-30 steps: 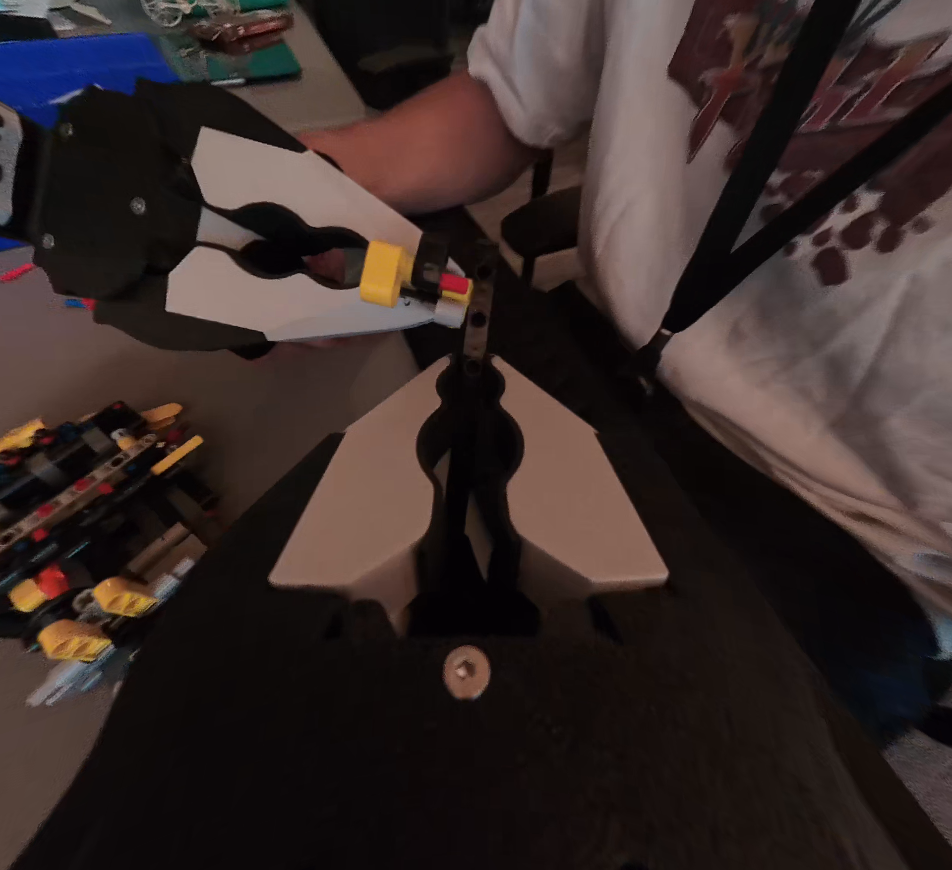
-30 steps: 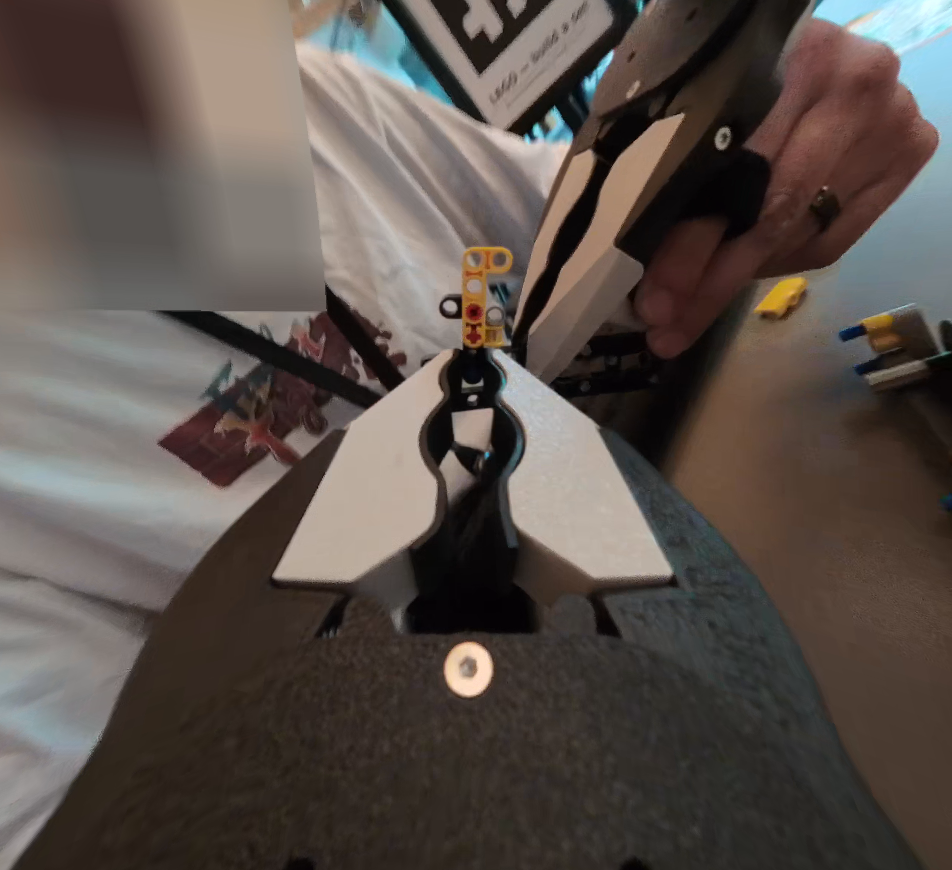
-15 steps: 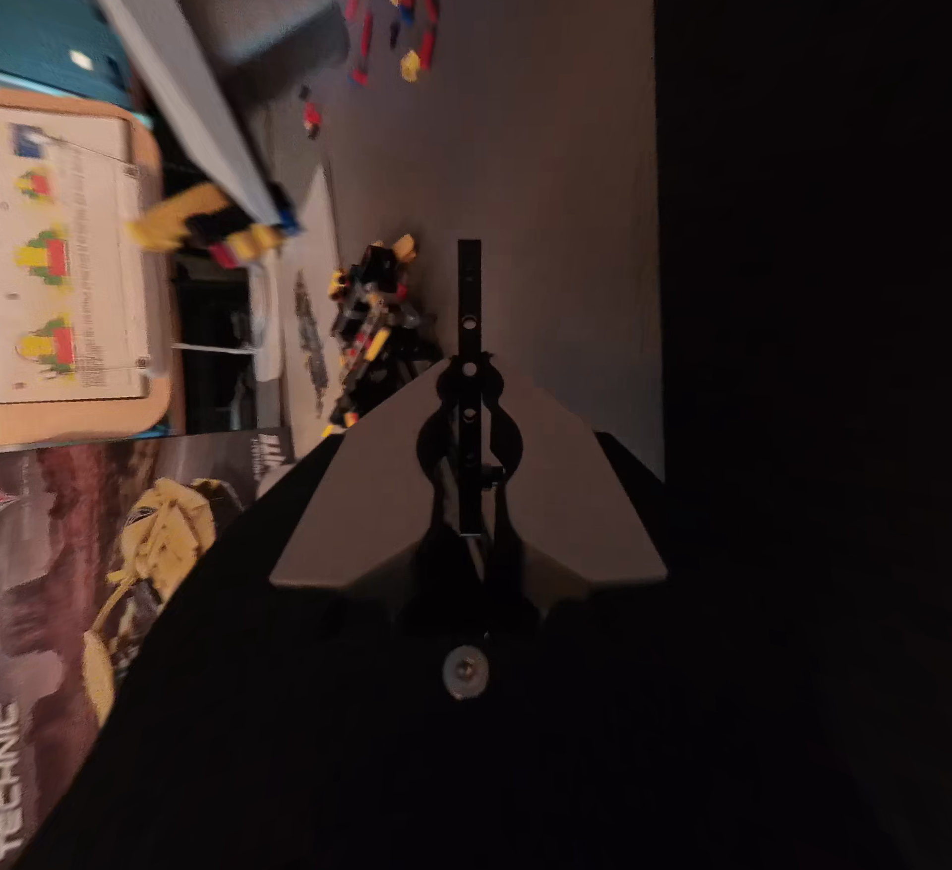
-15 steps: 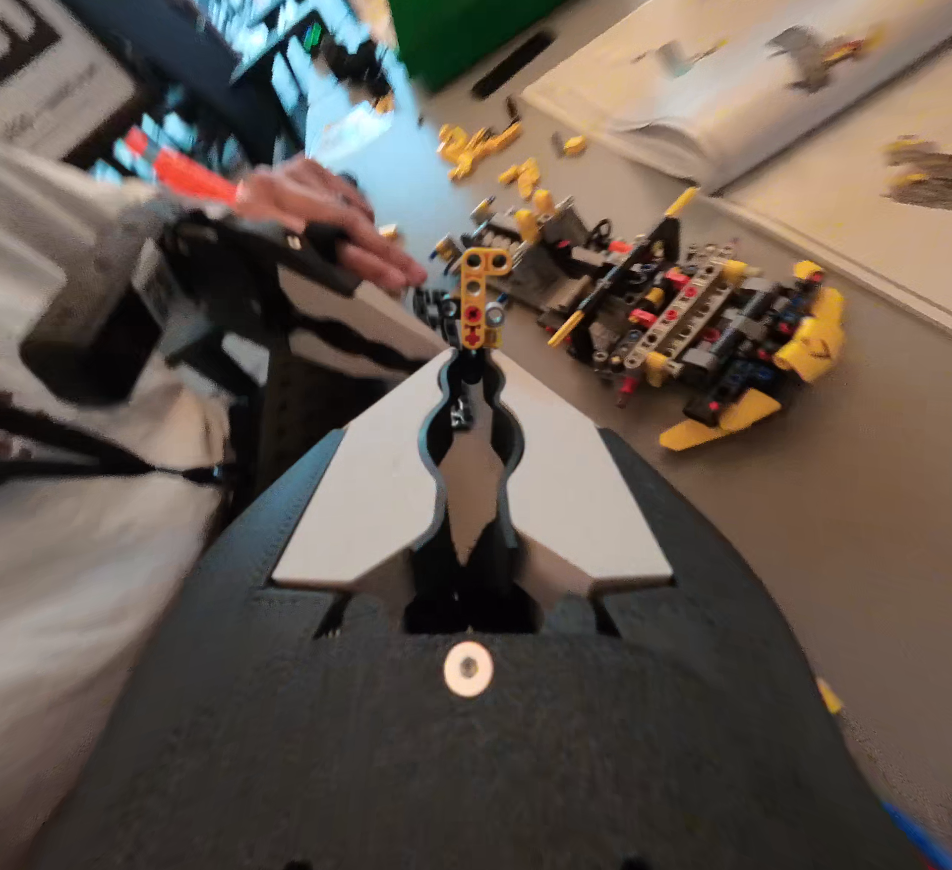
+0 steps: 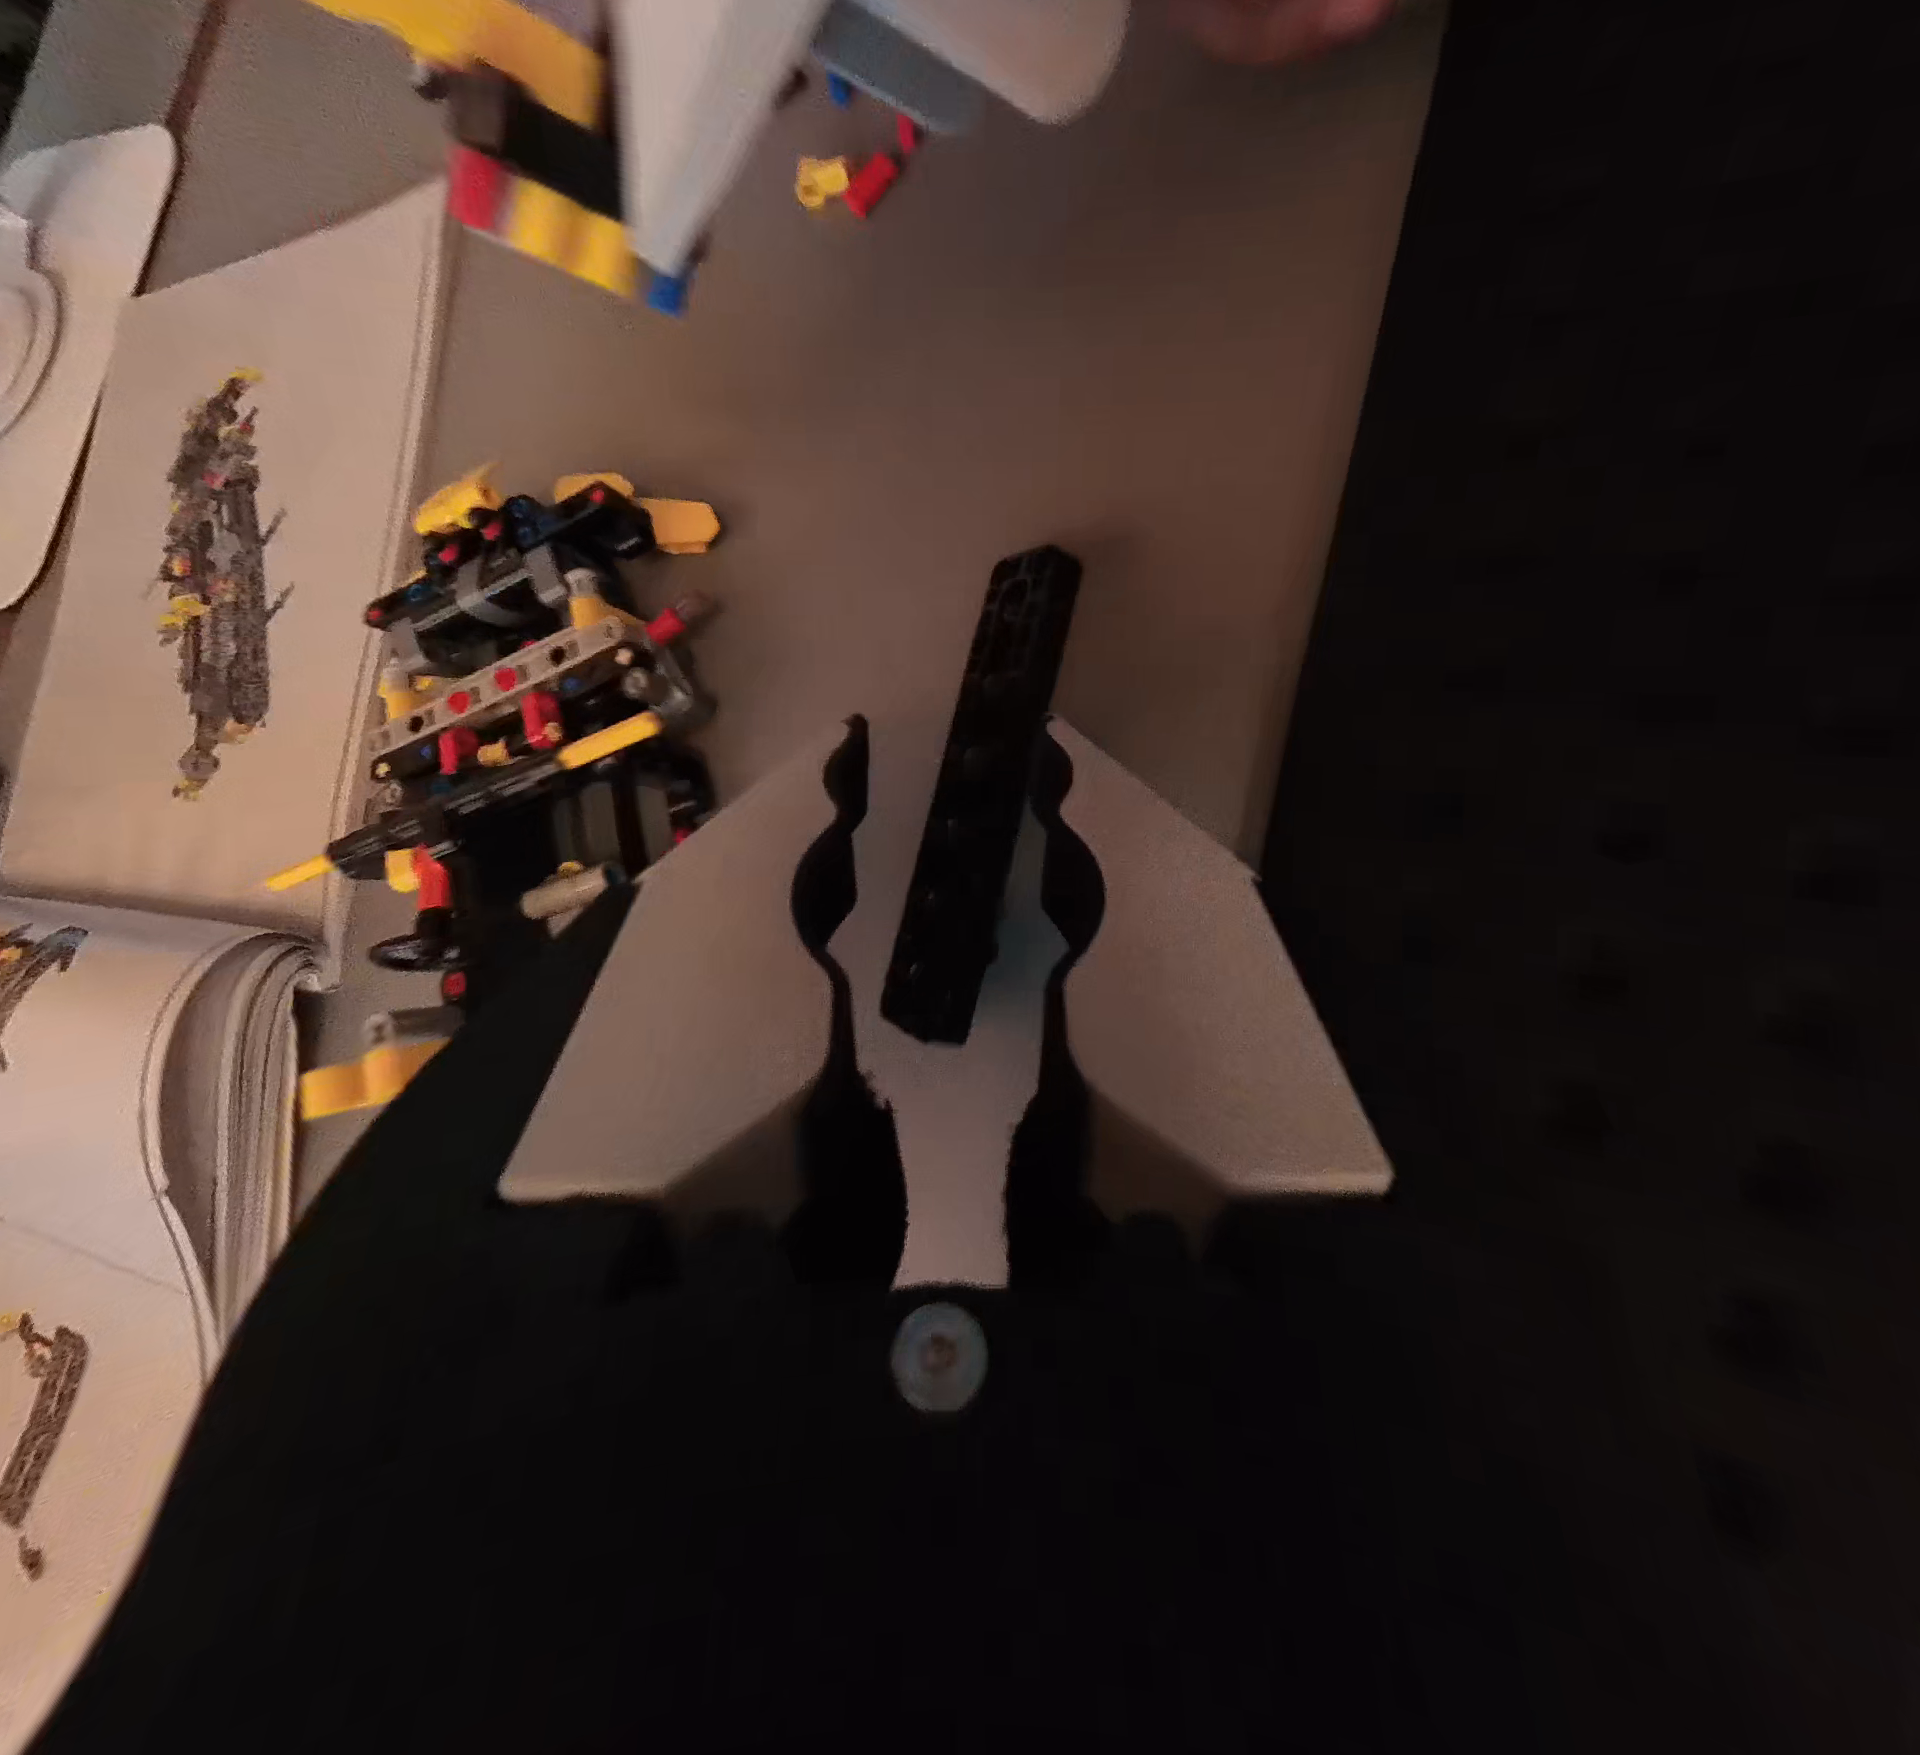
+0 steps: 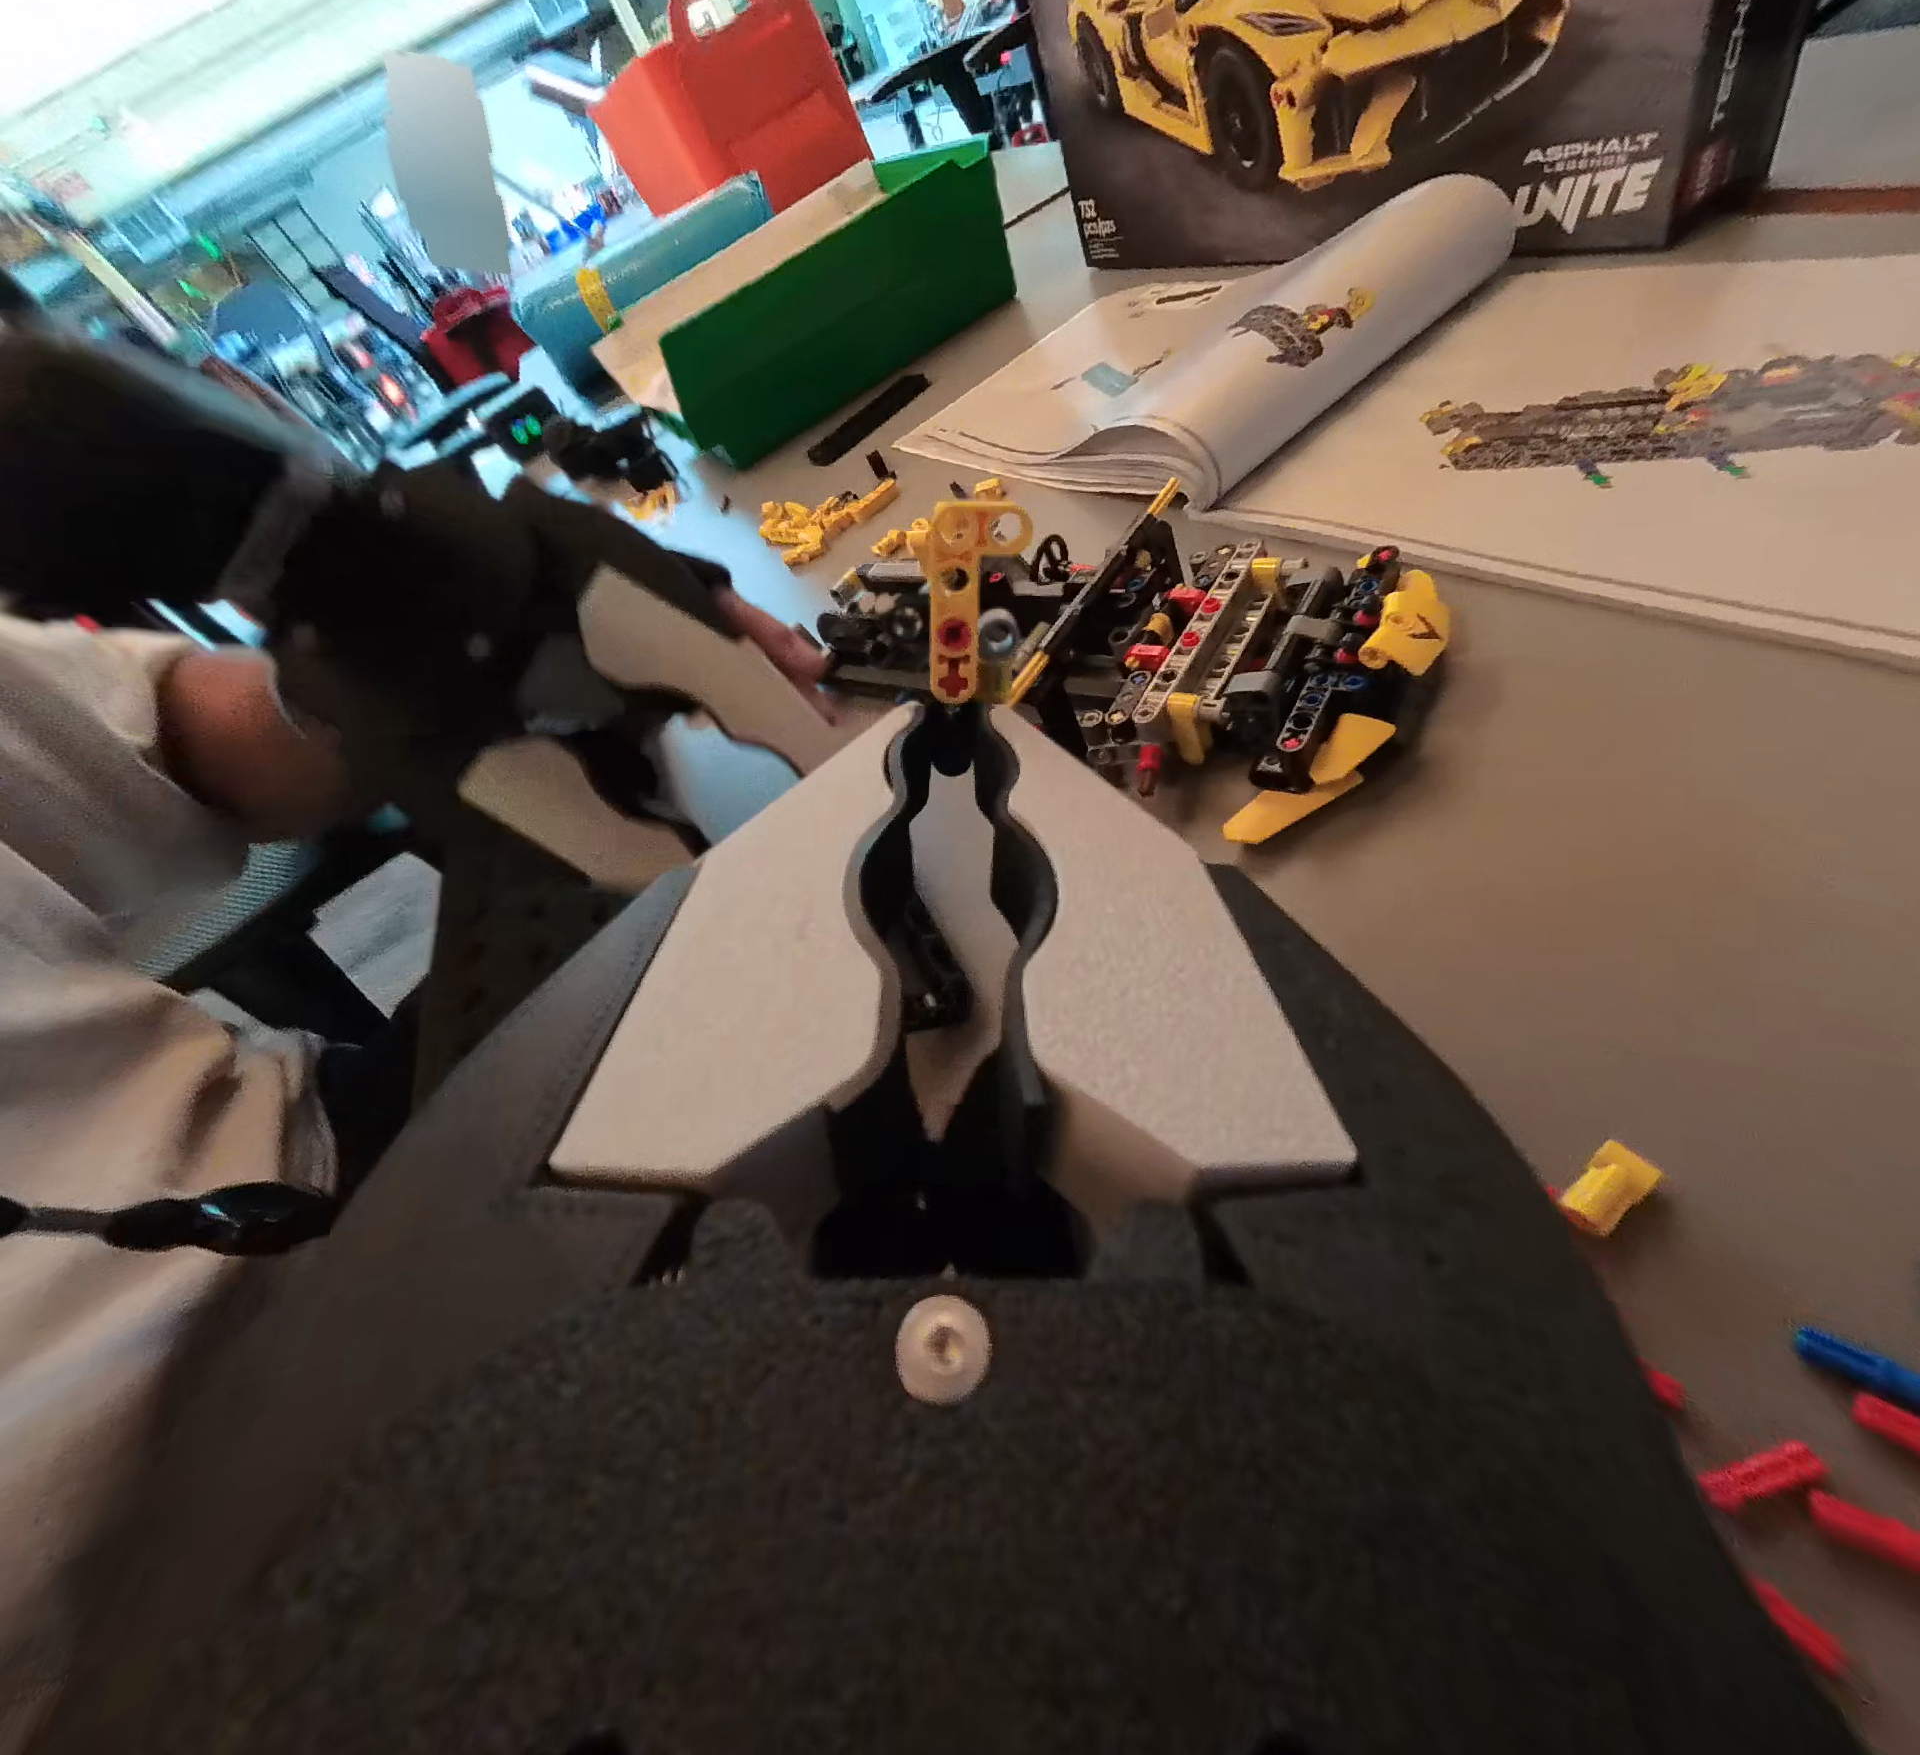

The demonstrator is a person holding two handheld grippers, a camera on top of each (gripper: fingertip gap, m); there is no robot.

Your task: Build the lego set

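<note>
lego chassis (image 6: 1195,656) sits on counter (image 6: 1507,926) beside open manual (image 6: 1299,355). right tongs (image 6: 951,718) clamped on yellow beam piece (image 6: 961,599), held above it. left tongs (image 5: 951,739) spread apart, black beam (image 5: 987,791) lying loose between them.

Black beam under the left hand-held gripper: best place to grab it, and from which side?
Probably mid-length on the black beam, pads on its two long flat sides. It looks like it lies flat on the table, tilted slightly off the axis of the left hand-held gripper, whose jaws are open around it. Come from above and twist slightly to square up. The chassis beside it leaves clearance.
</note>
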